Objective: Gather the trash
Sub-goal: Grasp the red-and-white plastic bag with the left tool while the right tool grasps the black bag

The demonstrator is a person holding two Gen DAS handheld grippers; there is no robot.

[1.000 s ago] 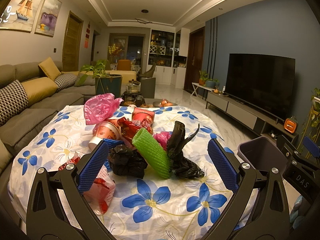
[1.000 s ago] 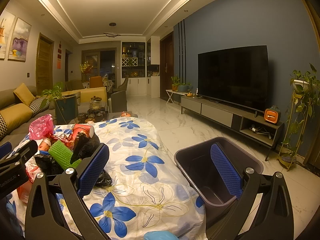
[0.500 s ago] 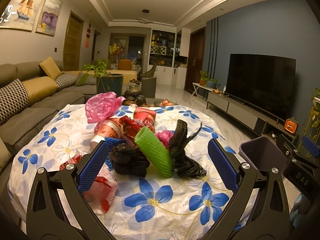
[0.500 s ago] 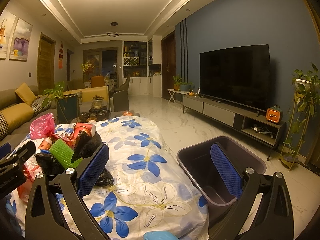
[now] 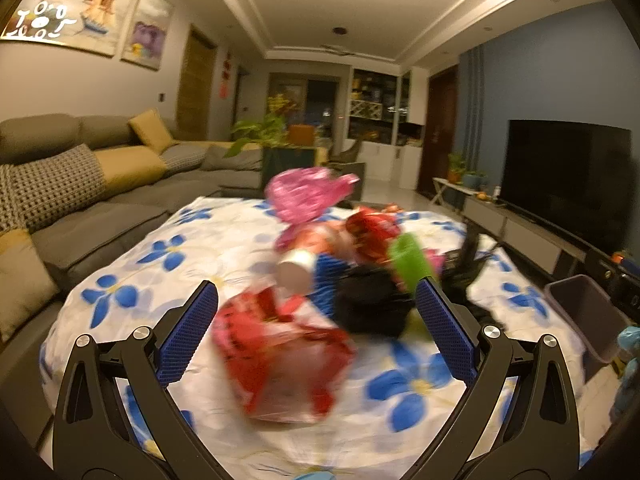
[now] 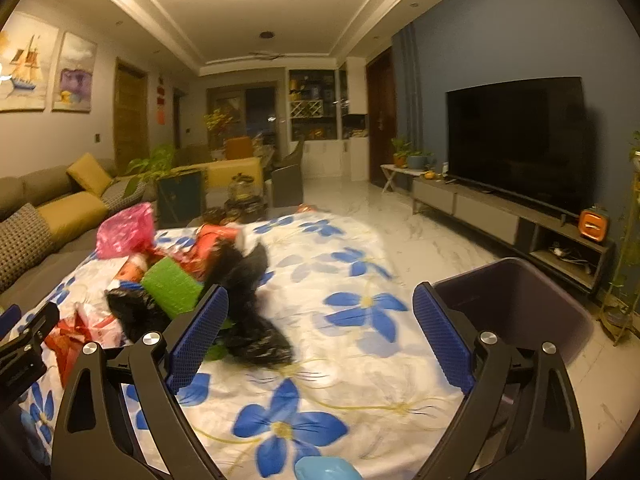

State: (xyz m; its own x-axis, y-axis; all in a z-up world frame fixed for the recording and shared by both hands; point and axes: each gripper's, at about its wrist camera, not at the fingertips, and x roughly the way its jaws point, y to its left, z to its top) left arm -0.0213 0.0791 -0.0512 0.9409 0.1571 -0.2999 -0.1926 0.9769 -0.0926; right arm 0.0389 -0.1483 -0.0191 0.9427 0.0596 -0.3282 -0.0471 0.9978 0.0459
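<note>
Since a second ago the left gripper (image 5: 316, 332), jaws spread and empty, has swung left to frame the red wrapper (image 5: 280, 352) on the table (image 5: 132, 280) (likely first pick), while the right gripper (image 6: 320, 340) hangs spread near the bin (image 6: 520, 304).

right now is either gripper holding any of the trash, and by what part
Nothing is held. The left gripper is open in front of the red wrapper; the right gripper is open near the black bag.
</note>
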